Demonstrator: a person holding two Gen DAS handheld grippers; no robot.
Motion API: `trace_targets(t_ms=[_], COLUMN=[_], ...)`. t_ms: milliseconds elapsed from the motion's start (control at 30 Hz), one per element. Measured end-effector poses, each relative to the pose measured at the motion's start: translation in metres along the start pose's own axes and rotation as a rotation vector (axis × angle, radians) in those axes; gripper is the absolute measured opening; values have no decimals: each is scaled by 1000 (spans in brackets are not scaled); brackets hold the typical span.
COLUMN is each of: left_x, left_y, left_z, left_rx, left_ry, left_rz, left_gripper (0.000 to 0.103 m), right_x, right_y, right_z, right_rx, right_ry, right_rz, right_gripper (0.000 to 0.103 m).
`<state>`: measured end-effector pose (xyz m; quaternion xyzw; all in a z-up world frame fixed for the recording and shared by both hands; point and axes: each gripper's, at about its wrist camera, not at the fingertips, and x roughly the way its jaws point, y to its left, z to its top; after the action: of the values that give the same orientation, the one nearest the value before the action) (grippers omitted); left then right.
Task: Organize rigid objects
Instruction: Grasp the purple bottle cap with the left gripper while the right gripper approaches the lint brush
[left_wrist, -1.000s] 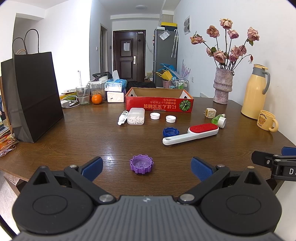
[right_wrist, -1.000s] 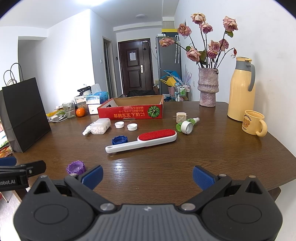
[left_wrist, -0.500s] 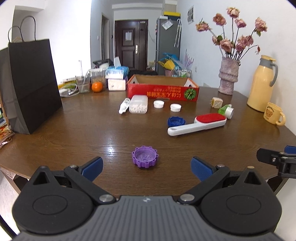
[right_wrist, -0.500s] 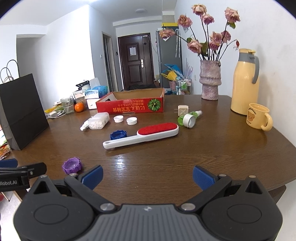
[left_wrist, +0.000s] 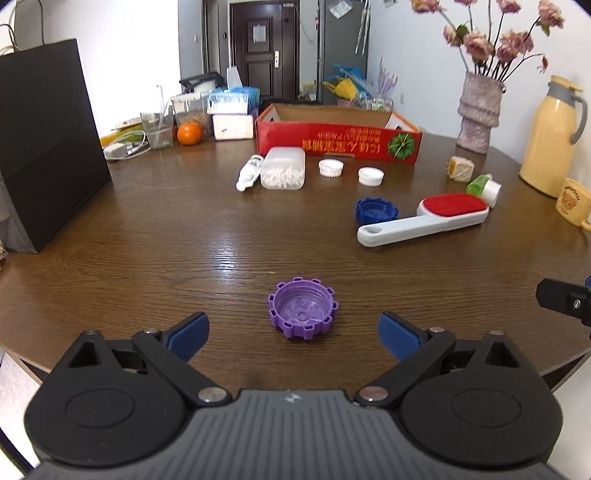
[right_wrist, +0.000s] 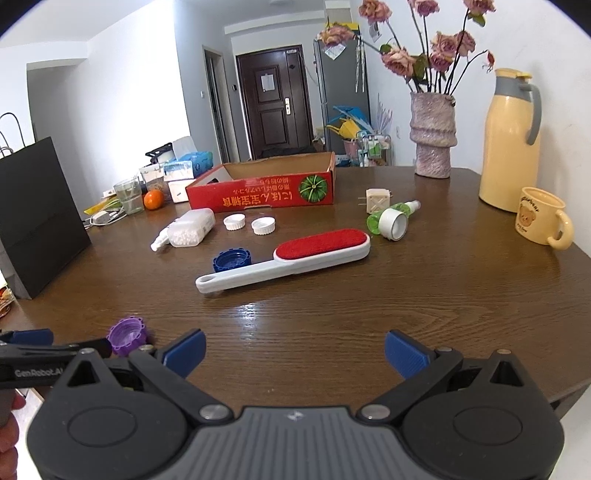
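My left gripper (left_wrist: 293, 334) has dropped closer to the purple cap (left_wrist: 302, 307), now just ahead of its closing, empty jaws, my right gripper (right_wrist: 295, 352) hangs open over bare table (right_wrist: 332, 317), and the red box (left_wrist: 338, 140) waits far off.

Red-and-white lint brush (right_wrist: 284, 258) on wooden table (right_wrist: 406, 295), blue cap (right_wrist: 232, 259) touching its handle.

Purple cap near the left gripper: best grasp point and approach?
Pinch the purple cap across its ribbed outer wall, coming down from above and the near side. It lies flat, open side up, low and round, centred before the left gripper, whose jaws are closing but not touching it.
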<state>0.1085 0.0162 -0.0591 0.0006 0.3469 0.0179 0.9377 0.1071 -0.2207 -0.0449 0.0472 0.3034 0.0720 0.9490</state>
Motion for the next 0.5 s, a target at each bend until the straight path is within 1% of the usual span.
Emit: trace_targets(t_ms=[133, 333, 433, 467, 500], left_x=[20, 44, 56, 59, 62], left_y=[1, 2, 3, 3, 3], left_z=[5, 9, 10, 10, 11], left_rx=[-1, 3, 5, 5, 9], left_ry=[45, 96, 116, 123, 120], left_rz=[-2, -17, -24, -29, -29], left_gripper=[94, 76, 67, 62, 60], right_x=[20, 46, 57, 61, 64], right_y=[2, 4, 5, 5, 6], right_z=[5, 13, 16, 17, 17], right_rx=[-6, -11, -13, -13, -14], right_ry=[38, 76, 98, 104, 110], right_rz=[-2, -1, -2, -2, -2], right_gripper=[103, 103, 103, 103, 103])
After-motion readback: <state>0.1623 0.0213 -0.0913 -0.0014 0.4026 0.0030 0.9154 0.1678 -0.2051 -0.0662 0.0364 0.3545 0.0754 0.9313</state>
